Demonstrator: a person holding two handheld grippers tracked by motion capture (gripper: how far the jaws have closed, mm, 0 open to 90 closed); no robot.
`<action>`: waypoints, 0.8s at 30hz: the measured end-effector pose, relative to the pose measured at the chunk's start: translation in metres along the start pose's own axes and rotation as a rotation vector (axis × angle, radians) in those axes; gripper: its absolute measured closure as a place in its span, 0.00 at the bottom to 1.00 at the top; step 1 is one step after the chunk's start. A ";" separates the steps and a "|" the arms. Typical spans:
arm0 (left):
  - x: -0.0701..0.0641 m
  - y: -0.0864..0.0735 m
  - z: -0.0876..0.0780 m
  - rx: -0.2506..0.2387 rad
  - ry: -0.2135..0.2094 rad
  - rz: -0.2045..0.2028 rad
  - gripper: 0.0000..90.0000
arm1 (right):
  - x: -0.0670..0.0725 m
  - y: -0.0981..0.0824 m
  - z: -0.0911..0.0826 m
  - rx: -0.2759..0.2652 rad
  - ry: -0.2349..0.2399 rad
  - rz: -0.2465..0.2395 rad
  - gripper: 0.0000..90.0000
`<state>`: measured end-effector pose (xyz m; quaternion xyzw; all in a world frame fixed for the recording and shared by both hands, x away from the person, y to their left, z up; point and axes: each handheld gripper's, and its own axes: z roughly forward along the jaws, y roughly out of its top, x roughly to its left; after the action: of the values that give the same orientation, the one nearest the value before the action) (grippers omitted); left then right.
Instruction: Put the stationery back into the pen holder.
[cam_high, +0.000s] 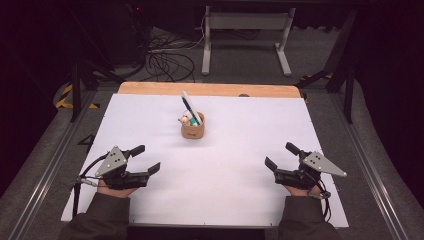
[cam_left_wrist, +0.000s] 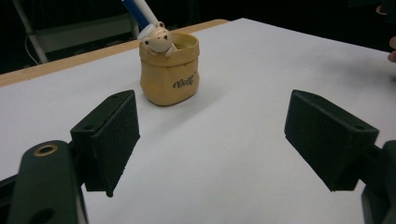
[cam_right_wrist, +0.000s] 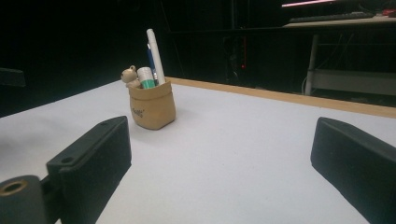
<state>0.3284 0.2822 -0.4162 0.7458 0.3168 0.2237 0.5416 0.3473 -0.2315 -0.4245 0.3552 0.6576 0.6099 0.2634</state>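
Note:
A small tan pouch-shaped holder (cam_high: 193, 130) stands upright on the white table cover (cam_high: 235, 150), slightly behind the centre. Pens (cam_high: 189, 106) and a little bear figure (cam_high: 185, 120) stick out of it. My left gripper (cam_high: 146, 159) rests near the front left, open and empty, with the tan holder (cam_left_wrist: 169, 73) a short way beyond its jaws. My right gripper (cam_high: 281, 156) lies near the front right, open too, nothing between its pads. The holder (cam_right_wrist: 152, 108) with a white pen (cam_right_wrist: 156, 56) stands farther off to the left in the right gripper view.
A wooden table edge (cam_high: 210, 89) runs along the back of the white cover. Behind it on the floor are cables (cam_high: 167, 62) and a white desk frame (cam_high: 245, 35). Metal rails (cam_high: 47, 165) flank the table.

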 end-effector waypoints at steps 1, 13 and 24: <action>0.000 0.000 0.000 -0.001 0.002 0.003 0.21 | -0.001 0.000 -0.001 -0.001 -0.002 0.001 0.07; 0.002 -0.001 -0.002 -0.003 0.006 -0.005 0.21 | -0.002 -0.001 -0.003 -0.008 -0.006 -0.002 0.07; 0.002 -0.001 -0.002 -0.001 0.007 -0.004 0.21 | -0.002 -0.001 -0.003 -0.010 -0.002 -0.008 0.07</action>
<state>0.3279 0.2855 -0.4168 0.7442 0.3204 0.2253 0.5412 0.3462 -0.2344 -0.4256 0.3520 0.6556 0.6118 0.2683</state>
